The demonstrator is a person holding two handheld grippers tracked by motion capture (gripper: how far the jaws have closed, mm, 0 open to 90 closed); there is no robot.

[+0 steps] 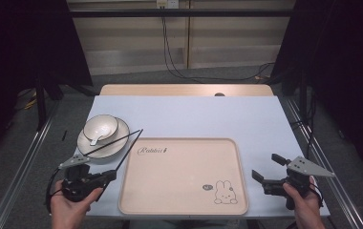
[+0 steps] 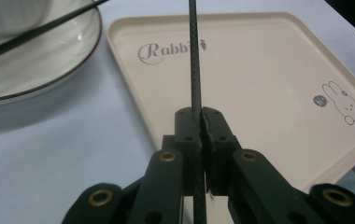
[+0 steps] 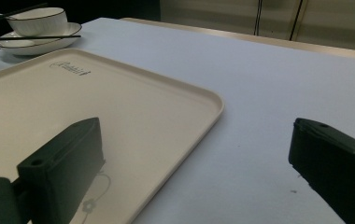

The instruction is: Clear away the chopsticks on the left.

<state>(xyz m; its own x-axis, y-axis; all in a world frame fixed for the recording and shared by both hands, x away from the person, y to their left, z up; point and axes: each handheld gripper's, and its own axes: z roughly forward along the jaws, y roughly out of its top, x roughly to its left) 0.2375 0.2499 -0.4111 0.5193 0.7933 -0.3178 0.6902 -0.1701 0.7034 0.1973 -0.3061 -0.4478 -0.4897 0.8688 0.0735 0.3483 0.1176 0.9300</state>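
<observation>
**Two slim chopsticks, one pinched in the left tongs**

Two thin black chopsticks with a woven, carbon-like texture are in play. One slim black chopstick (image 2: 194,60) is clamped between the closed jaws of the left tongs (image 1: 109,175), seen in the left gripper view running straight out from the jaw tips. In the high view its long axis slants forward and to the right from the tongs, its far tip reaching past the near-left corner of the tray towards the plate. The second black chopstick (image 1: 110,141) lies across the round white ceramic plate with a thin dark rim (image 1: 86,143), just ahead of the left tongs, its long axis also slanting up to the right.

On that glossy plate sits a small white ceramic bowl with a dark rim (image 1: 101,127), and a white ceramic spoon (image 1: 96,140) leans out of the bowl.

Between the two tongs lies a matte cream rectangular plastic tray with rounded corners and a low raised lip (image 1: 132,200), printed with curly script at its far left and a small rabbit drawing at its near right. It rests flat on the smooth pale blue-grey worktop (image 1: 256,119).

The right tongs (image 1: 266,168) hang just right of the tray, jaws wide apart and holding nothing, blocky matte black pads (image 3: 63,168) over the tray's edge and worktop.
</observation>
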